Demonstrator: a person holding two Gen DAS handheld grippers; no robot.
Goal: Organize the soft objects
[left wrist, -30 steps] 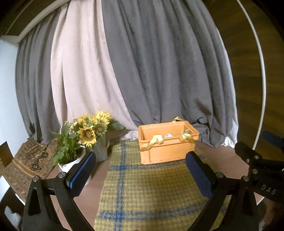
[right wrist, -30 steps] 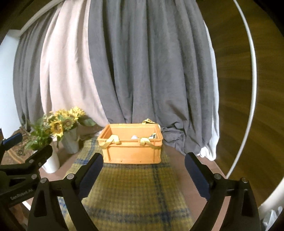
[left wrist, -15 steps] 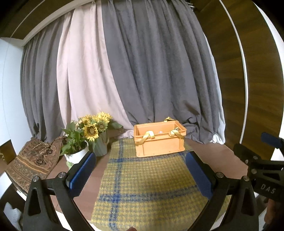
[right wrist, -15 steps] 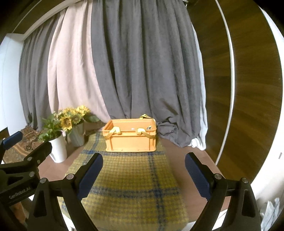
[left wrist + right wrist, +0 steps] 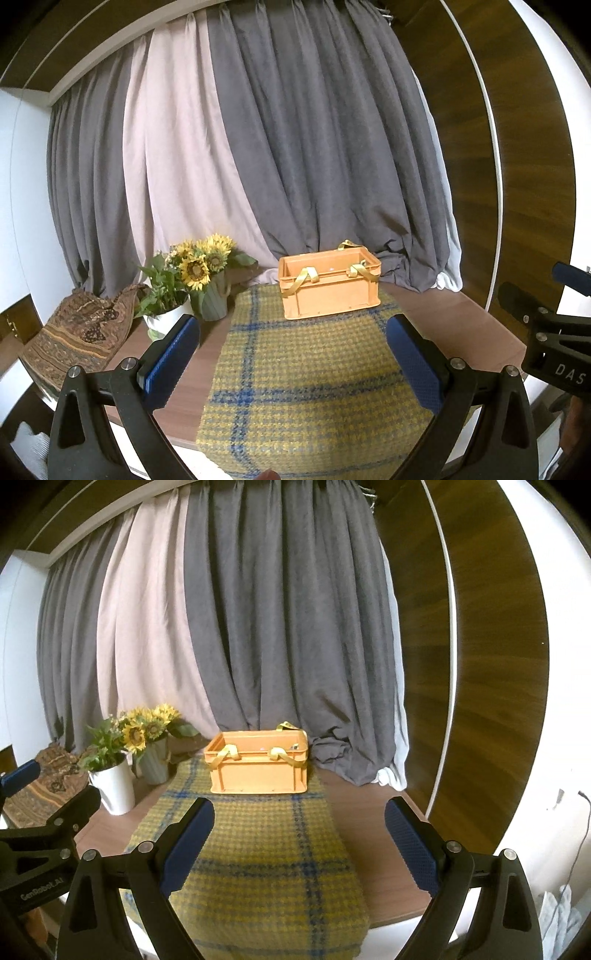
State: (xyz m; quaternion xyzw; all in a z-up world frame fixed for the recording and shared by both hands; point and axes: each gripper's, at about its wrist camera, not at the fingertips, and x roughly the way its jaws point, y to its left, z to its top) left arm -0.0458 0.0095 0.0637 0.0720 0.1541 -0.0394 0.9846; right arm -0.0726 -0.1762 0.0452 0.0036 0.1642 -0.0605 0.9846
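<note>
An orange plastic crate [image 5: 330, 292] [image 5: 259, 770] with yellow straps hung over its rim stands at the far end of a yellow and blue plaid cloth [image 5: 310, 373] [image 5: 255, 860] on a brown table. What lies inside the crate is hidden by its walls. My left gripper [image 5: 293, 332] is open, well back from the crate, with nothing between its blue pads. My right gripper [image 5: 299, 814] is open too, equally far from the crate and holding nothing. In the left wrist view the right gripper's body [image 5: 546, 332] shows at the right edge.
Sunflowers in a grey-green vase [image 5: 214, 299] [image 5: 155, 764] and a plant in a white pot [image 5: 164, 319] [image 5: 114, 786] stand left of the cloth. A patterned brown fabric [image 5: 77, 332] lies at the far left. Grey and beige curtains hang behind the table; a wooden wall panel [image 5: 480, 664] is right.
Both grippers have pulled back and away from the crate, which now looks smaller and farther off. More of the plaid cloth and the table edge shows. Both jaws stay open.
</note>
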